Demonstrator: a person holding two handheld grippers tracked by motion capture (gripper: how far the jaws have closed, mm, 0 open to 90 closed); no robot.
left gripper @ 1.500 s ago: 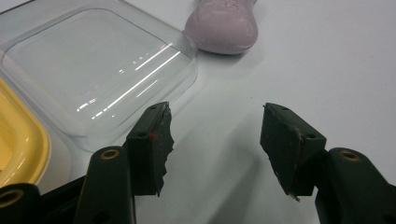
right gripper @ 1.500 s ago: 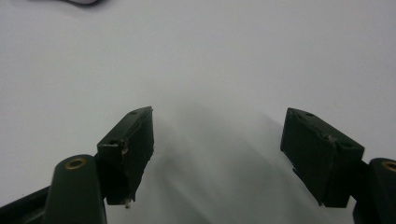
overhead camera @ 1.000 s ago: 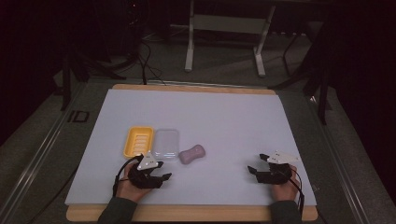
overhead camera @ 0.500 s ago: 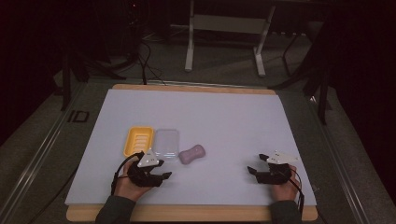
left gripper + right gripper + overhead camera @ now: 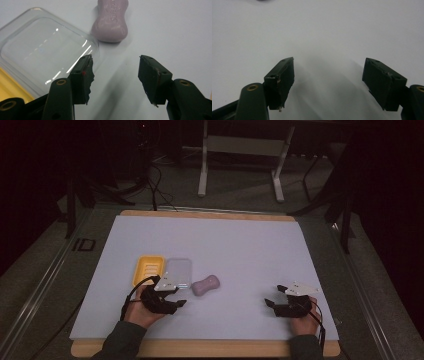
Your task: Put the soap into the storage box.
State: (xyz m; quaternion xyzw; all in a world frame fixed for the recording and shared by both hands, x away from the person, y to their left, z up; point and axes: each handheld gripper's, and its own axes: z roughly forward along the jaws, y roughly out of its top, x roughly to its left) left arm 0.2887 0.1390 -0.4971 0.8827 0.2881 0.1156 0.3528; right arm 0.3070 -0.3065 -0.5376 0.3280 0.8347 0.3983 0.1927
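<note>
Your left gripper has lifted, jaws just closing but gapped and empty; centre them on the soap beside the clear lid before squeezing.

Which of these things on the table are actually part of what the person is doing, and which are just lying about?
Part of the job:
- purple soap bar
- clear lid, next to the left claw, whose jaws have just been closing with nothing between them
- yellow tray

Just lying about:
- right claw, open over bare white mat
- metal stand behind the table
</note>
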